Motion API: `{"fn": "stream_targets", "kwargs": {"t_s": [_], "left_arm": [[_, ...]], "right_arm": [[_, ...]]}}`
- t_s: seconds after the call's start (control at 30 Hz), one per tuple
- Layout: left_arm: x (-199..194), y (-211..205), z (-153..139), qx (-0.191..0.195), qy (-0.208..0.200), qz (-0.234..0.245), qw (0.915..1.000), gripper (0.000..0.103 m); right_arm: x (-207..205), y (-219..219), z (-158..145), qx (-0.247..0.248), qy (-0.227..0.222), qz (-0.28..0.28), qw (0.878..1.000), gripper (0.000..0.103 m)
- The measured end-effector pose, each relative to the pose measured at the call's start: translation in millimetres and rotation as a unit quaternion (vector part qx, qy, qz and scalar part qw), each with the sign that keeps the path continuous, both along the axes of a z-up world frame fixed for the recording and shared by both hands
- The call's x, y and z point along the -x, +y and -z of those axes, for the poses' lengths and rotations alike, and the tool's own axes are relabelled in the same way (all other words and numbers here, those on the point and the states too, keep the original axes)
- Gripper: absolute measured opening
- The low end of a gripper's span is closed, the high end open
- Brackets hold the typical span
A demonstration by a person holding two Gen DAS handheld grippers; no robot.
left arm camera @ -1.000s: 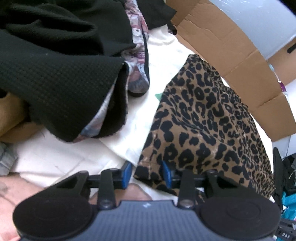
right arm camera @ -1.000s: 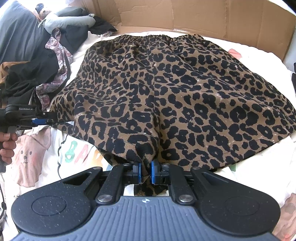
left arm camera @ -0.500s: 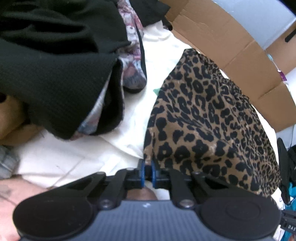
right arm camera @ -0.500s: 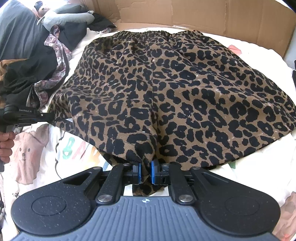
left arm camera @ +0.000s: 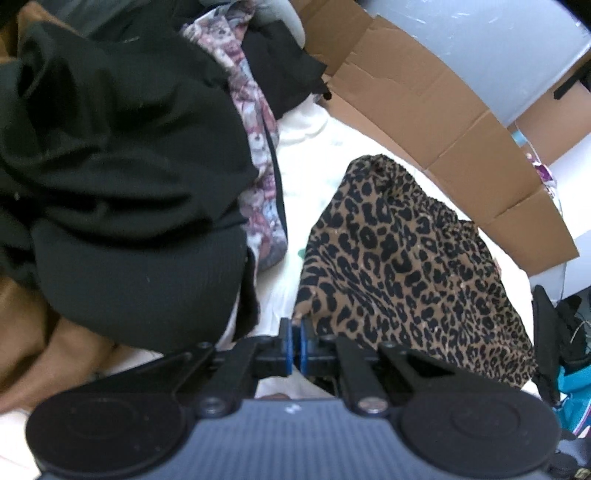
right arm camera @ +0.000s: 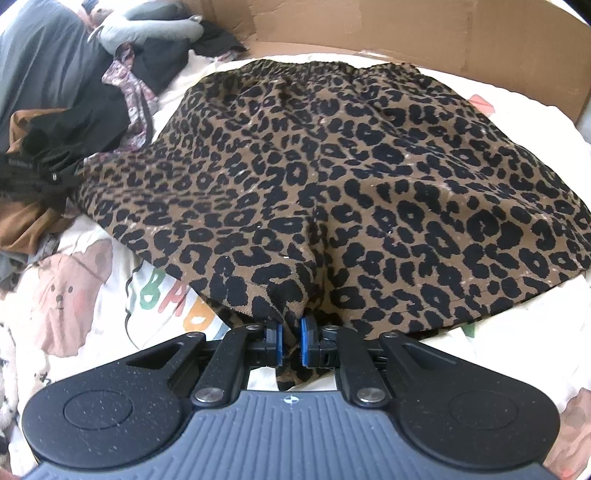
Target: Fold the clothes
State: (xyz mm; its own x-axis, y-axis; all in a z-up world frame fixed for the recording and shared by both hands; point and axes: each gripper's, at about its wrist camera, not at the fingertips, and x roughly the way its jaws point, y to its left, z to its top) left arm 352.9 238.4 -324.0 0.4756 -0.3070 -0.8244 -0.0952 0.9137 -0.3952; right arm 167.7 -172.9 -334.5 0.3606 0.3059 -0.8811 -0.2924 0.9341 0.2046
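In your left wrist view, the left gripper (left arm camera: 294, 339) has its blue pads pinched together on a corner of the leopard-print shorts (left arm camera: 406, 273), beside the black clothes pile (left arm camera: 122, 192) on the white sheet (left arm camera: 314, 147). In your right wrist view, the right gripper (right arm camera: 290, 341) is clamped on the shorts' near hem, the garment spread flat toward the cardboard wall (right arm camera: 406, 33).

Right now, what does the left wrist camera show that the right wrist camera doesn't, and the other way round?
Only the left wrist view shows the left gripper close up, shut on a corner of the leopard-print shorts, plus the black garment filling the left side. Only the right wrist view shows the right gripper shut on the shorts' near hem, and the bear print on the white sheet. Both show the shorts, the clothes pile and the cardboard wall.
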Motion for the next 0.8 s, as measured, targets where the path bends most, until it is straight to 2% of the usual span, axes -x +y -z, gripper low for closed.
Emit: {"fn": "stream_targets", "kwargs": {"t_s": [0.27,0.53,0.63,0.7,0.8], "left_arm": [[-8.3,0.4,-18.0,-0.014,-0.012,0.017,0.9997,0.004],[-14.2,0.0,-8.6,-0.035,-0.005,0.019,0.9992,0.004],[-16.6,1.9,-2.7,-0.045,-0.003,0.021,0.9988,0.004],[-17.8,2.7,1.8,-0.055,0.001,0.021,0.9983,0.004],[-18.8,4.6,7.0,-0.054,0.007,0.022,0.9982,0.004]], "right_arm": [[-3.9,0.2,1.9,0.025,0.016,-0.009,1.000,0.007],[6.6,14.1,8.9,0.032,0.036,-0.039,0.998,0.006],[14.7,21.8,19.3,0.035,0.047,-0.057,0.997,0.005],[18.2,24.0,28.2,0.037,0.059,-0.062,0.996,0.001],[24.8,20.9,36.5,0.028,0.077,-0.059,0.995,0.001]]}}
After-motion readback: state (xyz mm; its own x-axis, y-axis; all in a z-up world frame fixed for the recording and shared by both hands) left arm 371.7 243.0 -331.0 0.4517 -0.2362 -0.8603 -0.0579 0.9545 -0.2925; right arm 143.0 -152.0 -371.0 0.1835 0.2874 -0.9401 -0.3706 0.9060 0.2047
